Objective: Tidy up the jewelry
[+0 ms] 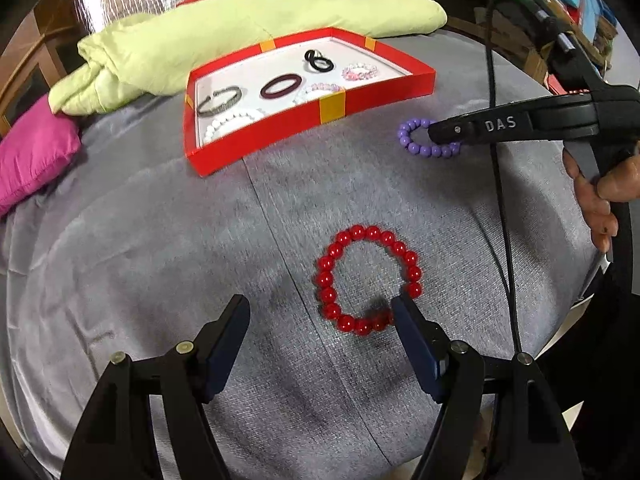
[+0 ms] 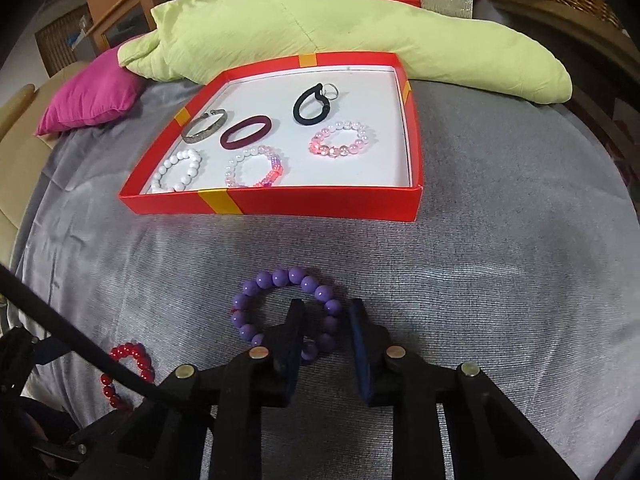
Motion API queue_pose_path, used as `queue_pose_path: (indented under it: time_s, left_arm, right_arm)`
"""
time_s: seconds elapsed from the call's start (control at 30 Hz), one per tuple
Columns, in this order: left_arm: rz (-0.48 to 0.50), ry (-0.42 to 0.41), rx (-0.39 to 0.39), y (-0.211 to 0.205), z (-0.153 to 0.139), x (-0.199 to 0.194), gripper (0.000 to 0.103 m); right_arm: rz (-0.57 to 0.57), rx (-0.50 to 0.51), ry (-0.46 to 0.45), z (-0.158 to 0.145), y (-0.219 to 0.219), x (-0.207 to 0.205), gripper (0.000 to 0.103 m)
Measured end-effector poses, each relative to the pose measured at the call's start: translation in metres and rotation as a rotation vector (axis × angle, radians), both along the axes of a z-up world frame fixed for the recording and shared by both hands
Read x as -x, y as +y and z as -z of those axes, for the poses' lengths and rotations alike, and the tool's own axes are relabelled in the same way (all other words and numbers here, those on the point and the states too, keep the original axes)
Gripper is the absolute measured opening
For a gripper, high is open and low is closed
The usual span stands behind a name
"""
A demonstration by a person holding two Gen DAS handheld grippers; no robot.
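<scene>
Down low, the left gripper (image 1: 320,312) hung spread wide over the grey cloth (image 1: 160,240), its right finger touching the red bead bracelet (image 1: 368,280). Further on, the right gripper (image 2: 326,312) sat parted, straddling the rim of the purple bead bracelet (image 2: 286,308). Beyond lay the red box (image 2: 320,204) holding six bracelets, green pillow (image 2: 320,28) behind.

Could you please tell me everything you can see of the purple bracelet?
The purple bracelet is a closed ring of round, glossy, plastic-looking lilac beads lying flat on the grey cloth, in front of the red box and outside it. The right gripper is open around its near right side: one finger sits inside the ring, the other outside, with beads between them. Whether the fingers touch the beads is unclear.
</scene>
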State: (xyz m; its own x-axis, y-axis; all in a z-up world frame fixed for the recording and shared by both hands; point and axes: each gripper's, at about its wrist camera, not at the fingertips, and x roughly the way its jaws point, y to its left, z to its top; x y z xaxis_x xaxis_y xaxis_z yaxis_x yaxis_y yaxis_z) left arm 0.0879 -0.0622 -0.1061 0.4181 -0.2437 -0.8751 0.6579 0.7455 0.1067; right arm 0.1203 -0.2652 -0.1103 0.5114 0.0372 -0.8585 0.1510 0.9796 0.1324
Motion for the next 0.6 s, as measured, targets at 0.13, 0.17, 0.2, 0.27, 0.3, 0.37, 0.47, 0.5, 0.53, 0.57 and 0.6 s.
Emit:
queue_pose_path:
  time_s: [0.13,0.17,0.2,0.27,0.3,0.37,0.47,0.5,0.53,0.57,0.6]
  left_arm:
    - [-0.019,0.051,0.041,0.003,0.0,-0.007,0.076]
    - [-0.022,0.064,0.052,0.003,-0.001,-0.008,0.076]
    - [-0.024,0.078,0.063,0.003,-0.001,-0.009,0.076]
    - [-0.024,0.086,0.069,0.002,-0.002,-0.009,0.076]
    - [-0.02,0.086,0.071,0.002,-0.002,-0.009,0.076]
    - [-0.008,0.094,0.082,0.001,-0.004,-0.008,0.076]
    - [-0.002,0.115,0.102,0.0,-0.006,-0.009,0.076]
    - [-0.001,0.12,0.11,0.001,-0.007,-0.009,0.076]
    - [-0.001,0.125,0.117,0.001,-0.008,-0.009,0.076]
    - [-0.002,0.127,0.12,0.001,-0.008,-0.009,0.076]
    - [-0.003,0.128,0.118,0.001,-0.008,-0.009,0.076]
  right_arm:
    - [-0.005,-0.011,-0.001,0.0,-0.002,0.001,0.025]
    - [-0.005,-0.015,-0.001,0.0,-0.002,0.001,0.025]
    - [-0.004,-0.022,0.0,0.0,-0.002,0.001,0.025]
    - [-0.002,-0.036,0.001,0.0,-0.004,0.002,0.025]
    - [0.0,-0.042,0.001,0.0,-0.005,0.002,0.025]
    - [0.002,-0.056,0.0,0.0,-0.006,0.003,0.024]
    - [0.001,-0.073,-0.001,0.0,-0.009,0.004,0.024]
    - [0.002,-0.079,-0.001,0.0,-0.009,0.004,0.024]
    - [0.002,-0.086,-0.001,0.001,-0.01,0.005,0.024]
    - [0.003,-0.096,-0.002,0.001,-0.012,0.005,0.024]
    - [0.004,-0.107,-0.004,0.001,-0.013,0.005,0.024]
